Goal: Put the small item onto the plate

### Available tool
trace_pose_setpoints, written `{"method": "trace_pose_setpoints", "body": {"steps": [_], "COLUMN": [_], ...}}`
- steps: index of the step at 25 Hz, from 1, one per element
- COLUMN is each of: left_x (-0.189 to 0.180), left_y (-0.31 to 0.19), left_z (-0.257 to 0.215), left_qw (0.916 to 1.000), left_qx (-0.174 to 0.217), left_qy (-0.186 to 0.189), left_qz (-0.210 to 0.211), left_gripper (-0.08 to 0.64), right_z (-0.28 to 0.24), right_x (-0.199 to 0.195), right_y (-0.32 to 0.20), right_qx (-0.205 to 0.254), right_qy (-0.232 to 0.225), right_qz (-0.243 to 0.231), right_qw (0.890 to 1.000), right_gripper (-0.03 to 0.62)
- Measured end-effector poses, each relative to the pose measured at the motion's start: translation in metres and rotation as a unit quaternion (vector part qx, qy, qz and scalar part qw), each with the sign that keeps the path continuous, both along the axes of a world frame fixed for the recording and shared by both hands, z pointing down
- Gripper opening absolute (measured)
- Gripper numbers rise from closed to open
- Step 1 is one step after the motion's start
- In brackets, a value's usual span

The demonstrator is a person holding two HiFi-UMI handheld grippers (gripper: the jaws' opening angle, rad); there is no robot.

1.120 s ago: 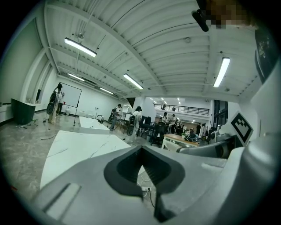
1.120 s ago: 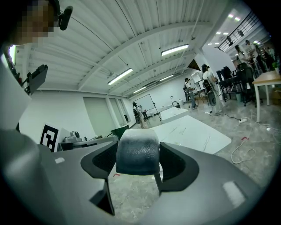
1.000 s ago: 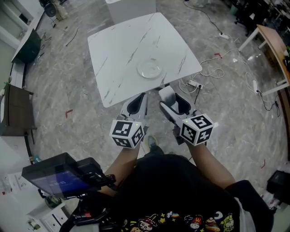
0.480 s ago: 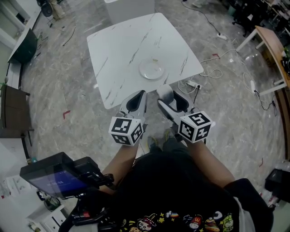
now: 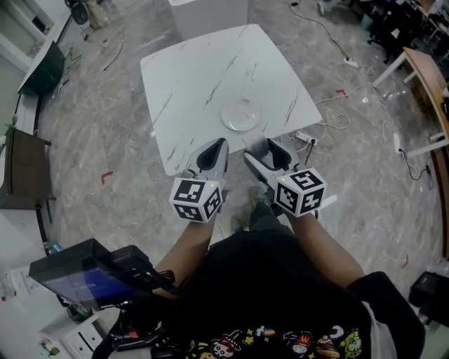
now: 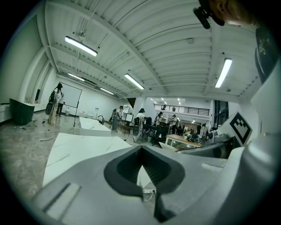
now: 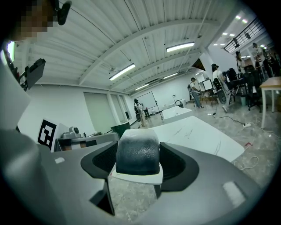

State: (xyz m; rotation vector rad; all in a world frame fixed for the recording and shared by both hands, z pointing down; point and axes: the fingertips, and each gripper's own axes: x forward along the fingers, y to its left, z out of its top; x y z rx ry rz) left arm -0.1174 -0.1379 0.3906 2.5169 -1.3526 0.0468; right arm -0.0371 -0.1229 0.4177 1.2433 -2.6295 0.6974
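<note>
A clear glass plate [image 5: 240,114] lies near the front edge of the white marble table [image 5: 189,77]. Both grippers are held side by side in the air short of that edge, over the floor. My right gripper [image 5: 261,151] is shut on a small item [image 7: 137,151], a dark grey rounded block on a white base that fills the gap between its jaws. The jaw tips of my left gripper [image 5: 220,144] meet with nothing between them [image 6: 141,148]. The table top shows ahead in both gripper views [image 6: 79,147] [image 7: 193,134]. Neither gripper view shows the plate.
Cables and a power strip [image 5: 303,136] lie on the floor right of the table. A wooden desk [image 5: 424,77] stands at far right, dark seats [image 5: 28,168] at left, a white block [image 5: 207,14] beyond the table. A screen device [image 5: 84,270] hangs at lower left.
The table and plate have shifted lower and nearer in the head view as the person comes closer. Both grippers keep the same pose, the right still holding the item.
</note>
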Motion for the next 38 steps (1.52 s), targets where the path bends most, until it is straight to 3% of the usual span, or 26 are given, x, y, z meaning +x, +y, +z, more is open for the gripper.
{"method": "trace_pose_setpoints", "body": {"steps": [19, 38], "left_x": [0.022, 0.027], "left_y": [-0.105, -0.155], "left_z": [0.034, 0.068], "left_qw": [0.9963, 0.9884], "left_qx": [-0.041, -0.068], "left_qy": [-0.007, -0.004], "left_qz": [-0.075, -0.136], "left_gripper": [0.002, 0.002], "right_z": [0.049, 0.099], "right_x": [0.021, 0.023], "right_y": [-0.124, -0.186], "right_qx": [-0.038, -0.052], "right_qy": [0.027, 0.074], "right_qz": [-0.083, -0.154], "right_qw": [0.995, 0.984], "right_gripper": [0.325, 0.325]}}
